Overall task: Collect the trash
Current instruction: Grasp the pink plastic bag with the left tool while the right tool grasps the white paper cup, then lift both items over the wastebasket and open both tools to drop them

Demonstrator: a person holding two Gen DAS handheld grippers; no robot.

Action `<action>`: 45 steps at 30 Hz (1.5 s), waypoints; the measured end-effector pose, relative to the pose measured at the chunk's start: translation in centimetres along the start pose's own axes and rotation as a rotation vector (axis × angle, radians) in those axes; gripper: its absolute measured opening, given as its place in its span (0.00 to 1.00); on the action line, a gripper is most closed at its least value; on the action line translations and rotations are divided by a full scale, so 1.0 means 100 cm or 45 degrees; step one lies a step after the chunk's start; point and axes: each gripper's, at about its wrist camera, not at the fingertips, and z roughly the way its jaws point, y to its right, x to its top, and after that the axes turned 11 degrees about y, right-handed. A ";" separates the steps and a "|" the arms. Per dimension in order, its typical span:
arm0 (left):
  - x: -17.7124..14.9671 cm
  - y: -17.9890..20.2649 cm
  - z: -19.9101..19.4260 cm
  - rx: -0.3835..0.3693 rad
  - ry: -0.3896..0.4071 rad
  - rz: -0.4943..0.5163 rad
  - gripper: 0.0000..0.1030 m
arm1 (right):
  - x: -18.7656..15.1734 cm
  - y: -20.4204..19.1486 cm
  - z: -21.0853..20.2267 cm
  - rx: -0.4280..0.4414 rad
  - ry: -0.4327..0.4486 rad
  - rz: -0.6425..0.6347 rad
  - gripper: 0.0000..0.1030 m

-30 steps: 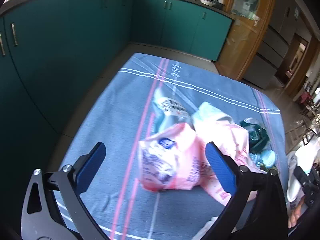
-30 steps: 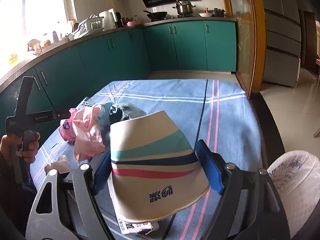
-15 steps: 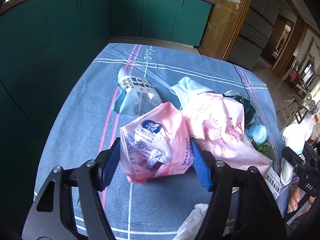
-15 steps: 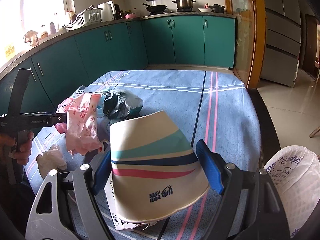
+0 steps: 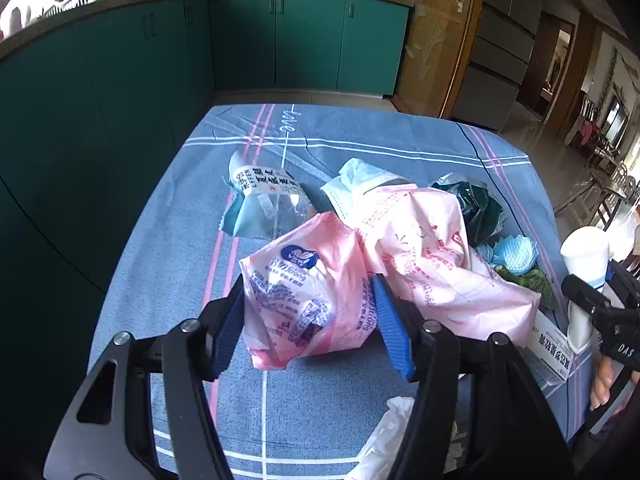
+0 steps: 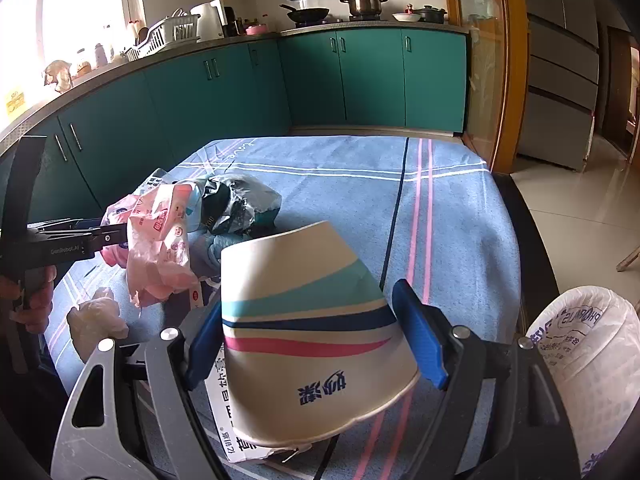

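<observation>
The striped paper bowl is being held sideways between the pads of the right tool, and could be crushed. The pink plastic bag is being squeezed between the closing jaws of the left tool; being slack film, it could slip out, or the larger pink wrapper just beyond could be dragged along.

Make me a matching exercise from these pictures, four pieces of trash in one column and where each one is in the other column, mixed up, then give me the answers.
Things:
1. pink plastic bag
2. striped paper cup
3. clear wrapper with printed label
4. crumpled white tissue

Places:
A. lying alone on the cloth beyond the pile
B. between the closing jaws of the left gripper
C. on the cloth near the table's front edge
D. clamped in the right gripper

Pairs: 1-B, 2-D, 3-A, 4-C
</observation>
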 end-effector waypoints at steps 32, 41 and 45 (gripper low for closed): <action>0.011 0.047 -0.088 -0.003 0.485 0.165 0.58 | 0.002 -0.011 -0.032 -0.046 0.108 -0.054 0.76; 0.008 0.051 -0.090 -0.011 0.486 0.190 0.58 | -0.002 -0.012 -0.036 -0.063 0.109 -0.072 0.76; 0.008 0.051 -0.092 -0.030 0.506 0.194 0.58 | -0.001 -0.013 -0.038 -0.073 0.119 -0.072 0.76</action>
